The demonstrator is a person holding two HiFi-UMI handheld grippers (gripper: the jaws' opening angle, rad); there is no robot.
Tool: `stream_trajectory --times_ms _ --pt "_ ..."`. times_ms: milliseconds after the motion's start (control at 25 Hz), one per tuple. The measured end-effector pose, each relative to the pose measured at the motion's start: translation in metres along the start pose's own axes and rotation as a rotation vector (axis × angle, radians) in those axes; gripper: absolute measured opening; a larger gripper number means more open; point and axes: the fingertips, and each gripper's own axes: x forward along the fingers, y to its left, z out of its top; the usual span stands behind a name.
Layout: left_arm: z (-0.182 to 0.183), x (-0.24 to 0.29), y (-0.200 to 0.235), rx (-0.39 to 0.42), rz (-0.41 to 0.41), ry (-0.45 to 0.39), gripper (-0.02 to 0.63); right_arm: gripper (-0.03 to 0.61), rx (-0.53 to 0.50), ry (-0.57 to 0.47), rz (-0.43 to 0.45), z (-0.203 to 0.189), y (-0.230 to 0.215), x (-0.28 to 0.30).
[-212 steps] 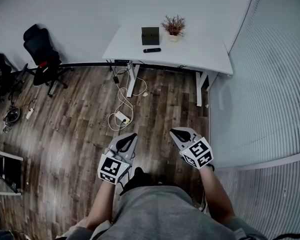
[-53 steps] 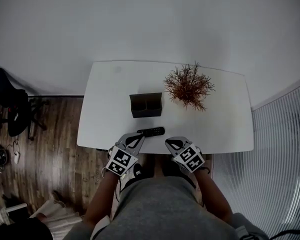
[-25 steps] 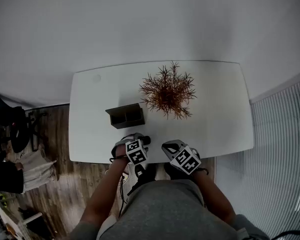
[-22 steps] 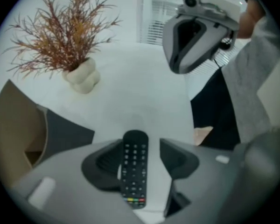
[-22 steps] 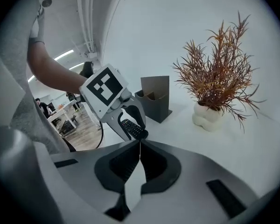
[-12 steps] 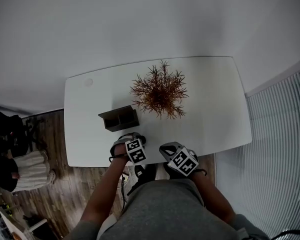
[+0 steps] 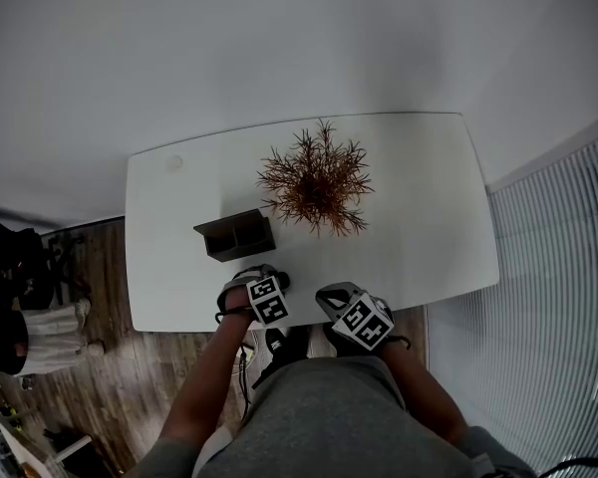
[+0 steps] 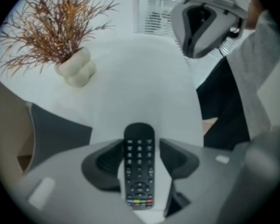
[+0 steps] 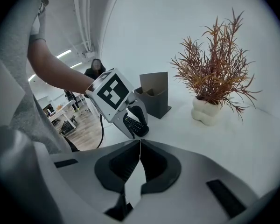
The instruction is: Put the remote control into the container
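While the left claw [image 8: 139, 154] is pinching the remote control [image 8: 139, 178] | right claw [image 9: 140, 155] is resting closed, empty | next: lifting toward container [image 7: 235, 235].

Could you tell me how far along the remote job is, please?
Done: nothing yet; the remote control is outside the container. In hand: the left tool straddles it, grip unconfirmed; the right tool is shut, empty. Left: lifting it and dropping it in.

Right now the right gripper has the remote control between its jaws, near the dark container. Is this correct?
No: the left gripper has the remote control between its jaws, as the left gripper view shows. The right gripper is shut, empty. The rest holds.
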Motion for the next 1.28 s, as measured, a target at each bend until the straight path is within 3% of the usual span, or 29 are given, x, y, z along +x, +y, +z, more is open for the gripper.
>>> stream_trajectory --times_ms 280,400,680,960,1280 --pt "0.001 0.001 -0.001 0.033 -0.009 0.023 0.244 0.018 0.002 0.006 0.001 -0.003 0.001 0.000" --pt "0.002 0.002 -0.003 0.018 -0.038 0.021 0.211 0.018 0.002 0.006 -0.004 -0.004 -0.001 -0.002" --pt "0.000 0.000 -0.004 -0.059 -0.043 0.005 0.204 0.018 0.001 0.010 -0.007 -0.005 -0.002 -0.004" --pt "0.003 -0.010 -0.009 -0.125 -0.046 -0.084 0.202 0.018 -0.003 0.009 -0.002 -0.002 0.001 -0.003" --pt "0.003 -0.039 0.006 -0.223 0.049 -0.221 0.199 0.018 -0.031 0.012 0.016 0.008 0.009 0.004"
